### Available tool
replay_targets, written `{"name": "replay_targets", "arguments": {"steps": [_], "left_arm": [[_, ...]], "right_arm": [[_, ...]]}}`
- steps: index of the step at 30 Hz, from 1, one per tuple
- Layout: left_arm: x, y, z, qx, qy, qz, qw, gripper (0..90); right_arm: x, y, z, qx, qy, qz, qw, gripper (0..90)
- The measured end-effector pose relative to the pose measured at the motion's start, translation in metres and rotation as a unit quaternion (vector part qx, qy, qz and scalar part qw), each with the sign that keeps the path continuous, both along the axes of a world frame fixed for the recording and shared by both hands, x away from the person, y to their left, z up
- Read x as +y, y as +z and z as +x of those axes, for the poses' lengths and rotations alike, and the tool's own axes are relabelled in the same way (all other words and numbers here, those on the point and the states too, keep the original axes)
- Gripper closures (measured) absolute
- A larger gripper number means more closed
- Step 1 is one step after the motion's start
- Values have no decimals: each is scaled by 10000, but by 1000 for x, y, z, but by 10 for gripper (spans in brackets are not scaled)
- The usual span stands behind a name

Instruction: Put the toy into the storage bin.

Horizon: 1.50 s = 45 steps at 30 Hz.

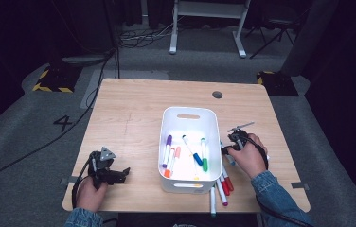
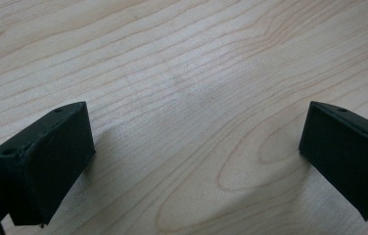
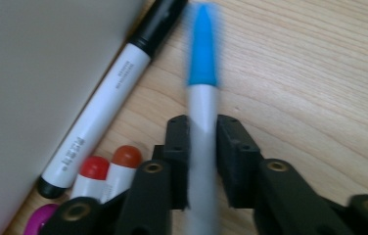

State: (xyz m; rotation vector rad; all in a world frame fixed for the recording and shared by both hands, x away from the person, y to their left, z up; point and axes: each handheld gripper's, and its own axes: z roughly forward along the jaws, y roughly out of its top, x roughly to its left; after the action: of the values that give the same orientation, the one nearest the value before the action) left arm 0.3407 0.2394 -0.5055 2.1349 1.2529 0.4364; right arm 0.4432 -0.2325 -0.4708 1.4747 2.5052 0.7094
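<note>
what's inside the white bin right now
The white bin holds loose markers: purple-capped, orange-pink-capped, blue-capped and green-capped. Its near wall hides the floor strip behind it.

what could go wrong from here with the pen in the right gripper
The right gripper pinches the light-blue-capped marker on its white barrel with most of its length sticking out, so it might pivot or slip on lifting. The black-capped marker and the white bin wall lie close beside it, so a swing could knock them or catch the rim.
</note>
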Motion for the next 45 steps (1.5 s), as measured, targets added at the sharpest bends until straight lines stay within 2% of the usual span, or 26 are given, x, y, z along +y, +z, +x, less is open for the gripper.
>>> {"name": "replay_targets", "arguments": {"steps": [2, 10, 14, 31, 39, 45], "left_arm": [[0, 0, 0, 0, -1, 1, 10000, 0], [0, 0, 0, 1, -2, -4, 10000, 0], [0, 0, 0, 0, 1, 0, 10000, 0], [0, 0, 0, -1, 1, 1, 10000, 0], [0, 0, 0, 7, -2, -6, 10000, 0], [0, 0, 0, -2, -1, -2, 10000, 0]], "right_arm": [[-1, 1, 0, 58, -89, 24, 9999, 770], [-5, 2, -2, 6, -90, 56, 9999, 771], [-8, 8, -4, -71, -134, 190, 9997, 771], [-21, 45, -21, -378, -126, 630, 9972, 770], [-23, 64, -33, -523, -78, 841, 9951, 771], [-24, 80, -42, -764, 49, 951, 9925, 770]]}}
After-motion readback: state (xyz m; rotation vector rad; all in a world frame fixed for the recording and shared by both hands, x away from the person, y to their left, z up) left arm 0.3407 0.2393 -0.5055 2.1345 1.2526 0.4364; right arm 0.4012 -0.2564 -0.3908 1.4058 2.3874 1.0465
